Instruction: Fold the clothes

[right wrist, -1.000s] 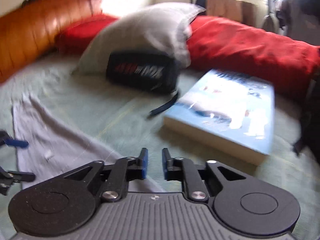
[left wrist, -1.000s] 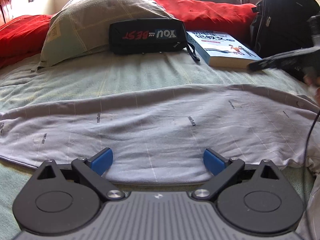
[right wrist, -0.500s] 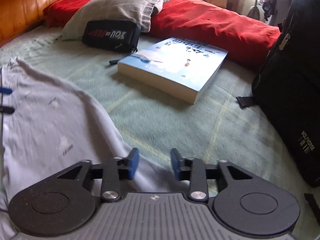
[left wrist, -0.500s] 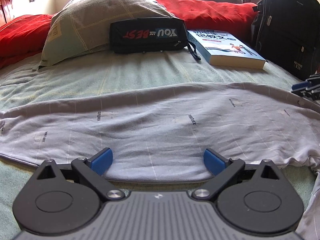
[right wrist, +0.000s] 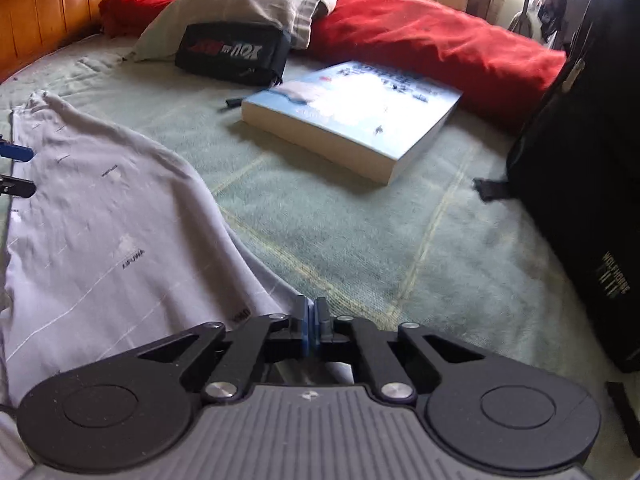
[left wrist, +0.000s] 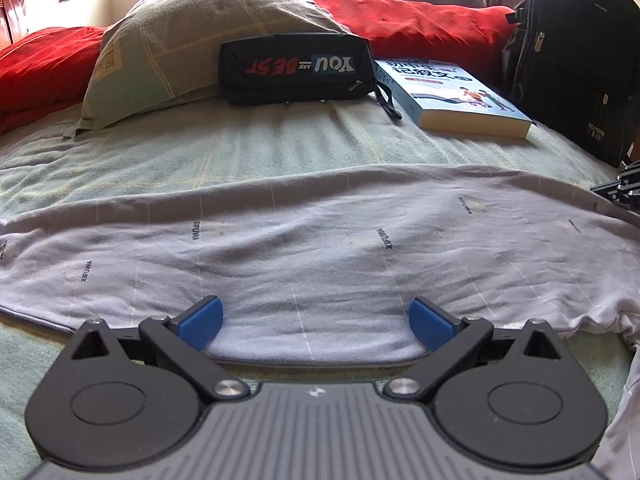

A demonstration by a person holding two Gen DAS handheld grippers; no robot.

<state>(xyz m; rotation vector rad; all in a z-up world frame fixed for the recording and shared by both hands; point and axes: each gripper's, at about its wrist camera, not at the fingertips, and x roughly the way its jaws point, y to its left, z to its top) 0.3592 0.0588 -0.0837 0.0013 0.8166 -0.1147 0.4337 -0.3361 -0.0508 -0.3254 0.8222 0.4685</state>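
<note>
While the grey garment [left wrist: 320, 248] lay spread flat on the green bedsheet [right wrist: 360, 232], the left gripper [left wrist: 316, 320] sat wide open over its near hem. The right gripper [right wrist: 311, 320], half open a moment before, had clamped shut at the far edge, apparently pinching cloth; book [right wrist: 352, 116] and backpack [right wrist: 588, 160] crowded that side.

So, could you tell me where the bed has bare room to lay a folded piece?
Bare sheet lies between the grey garment, book and black backpack. A strip also runs between garment and pouch. The pillow end is crowded.
</note>
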